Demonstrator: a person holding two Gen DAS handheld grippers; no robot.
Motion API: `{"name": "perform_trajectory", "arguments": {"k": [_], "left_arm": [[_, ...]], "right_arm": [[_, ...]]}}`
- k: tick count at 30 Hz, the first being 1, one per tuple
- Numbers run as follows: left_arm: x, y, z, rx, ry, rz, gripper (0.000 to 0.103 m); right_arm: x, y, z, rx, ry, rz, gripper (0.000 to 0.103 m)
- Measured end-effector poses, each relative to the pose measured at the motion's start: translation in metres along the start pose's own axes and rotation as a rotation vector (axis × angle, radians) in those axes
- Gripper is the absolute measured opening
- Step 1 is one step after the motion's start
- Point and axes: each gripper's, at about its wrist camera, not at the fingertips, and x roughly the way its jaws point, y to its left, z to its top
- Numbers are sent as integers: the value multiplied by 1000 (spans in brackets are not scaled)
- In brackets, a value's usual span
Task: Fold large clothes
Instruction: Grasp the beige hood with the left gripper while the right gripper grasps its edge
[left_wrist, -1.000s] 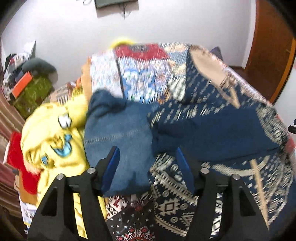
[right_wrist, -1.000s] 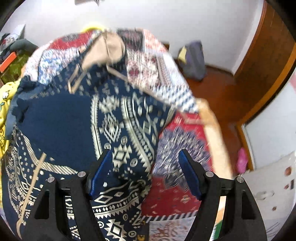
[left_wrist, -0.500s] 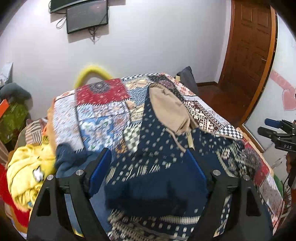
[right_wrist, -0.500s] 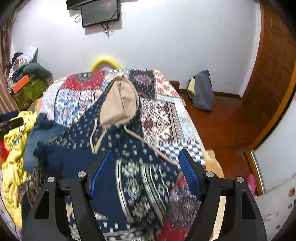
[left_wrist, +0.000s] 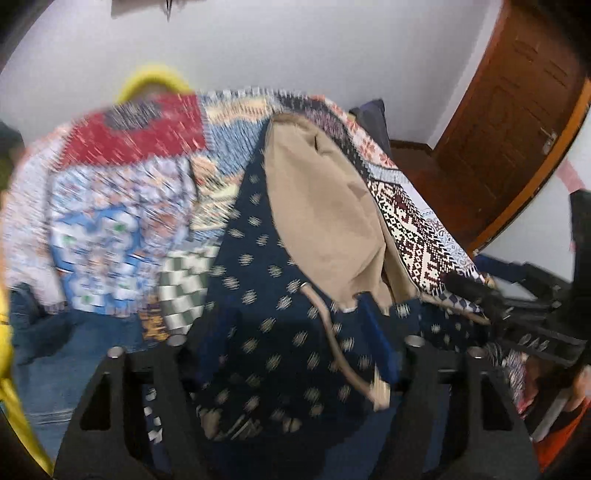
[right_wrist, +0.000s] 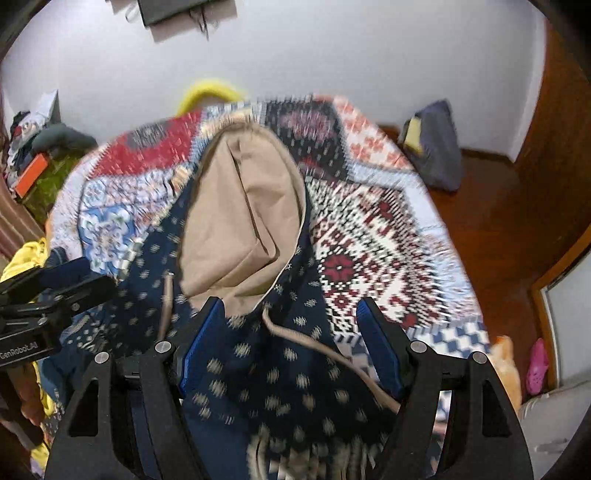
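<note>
1. Bed quilt (right_wrist: 373, 236): patchwork cover, fills most of both views. It is the landmark for everything below.
2. Navy patterned hoodie (left_wrist: 258, 295): lies along the middle of the quilt, hood end toward the far wall, body toward the cameras. Not folded yet, by the look of it.
3. Hood lining (right_wrist: 240, 218): tan, turned open and facing up at the hoodie's far end. Some creases show.
4. Yellow garment (right_wrist: 26, 258): at the quilt's left edge, beside denim. Not touching the hood.
5. Left gripper (left_wrist: 284, 343): low over the hoodie's near part, jaws closing with navy fabric between them. Too blurred to tell if the pads are pressing on the cloth yet.
6. Right gripper (right_wrist: 291, 339): jaws spread, straddling hoodie cloth just below the hood. No pinch visible.
7. Drawcords (right_wrist: 310, 343): tan, loose; one runs across the cloth between the right gripper's jaws, the other lies under the left gripper.

Risks, my read:
- A cord gets pinched instead of fabric, so it pulls through and the cloth stays put.
- Left gripper bites one layer only, so the hoodie skews when lifted.
- Uneven grab heights, so the hood flops and the fold line goes crooked.
- Both views are motion-blurred, so grab-point placement is uncertain.
</note>
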Motion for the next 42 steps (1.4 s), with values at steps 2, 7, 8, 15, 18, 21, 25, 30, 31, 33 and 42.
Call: {"name": "perform_trajectory", "arguments": {"k": [2, 7, 8, 15, 18, 21, 25, 30, 31, 33, 42], "left_arm": [[19, 7, 6, -69, 21, -51, 52], [65, 15, 13, -125, 84, -48, 32], [71, 18, 12, -127, 86, -34, 24], [69, 39, 5, -202, 39, -80, 3], [53, 29, 4, -137, 16, -29, 2], [21, 19, 3, -98, -32, -33, 2], [-30, 1, -1, -20, -90, -29, 2], [-98, -20, -26, 97, -129, -37, 2], [-106, -22, -32, 113, -127, -34, 2], [-121, -25, -51, 146, -114, -51, 2], [-121, -6, -146, 141, -10, -37, 2]], "right_arm": [[16, -5, 4, 18, 32, -11, 70], [53, -19, 11, 112, 94, 58, 70], [58, -24, 11, 145, 100, 86, 70], [83, -42, -5, 309, 154, 187, 14], [58, -39, -8, 291, 91, 185, 8], [19, -35, -10, 255, 38, 196, 6], [-42, -22, -20, 147, -39, 199, 6], [-114, 3, -56, 19, -99, 227, 6], [-120, 3, -61, 6, -104, 234, 6], [-135, 10, -83, -27, -126, 244, 6], [-132, 23, -166, -61, -85, 194, 6]]}}
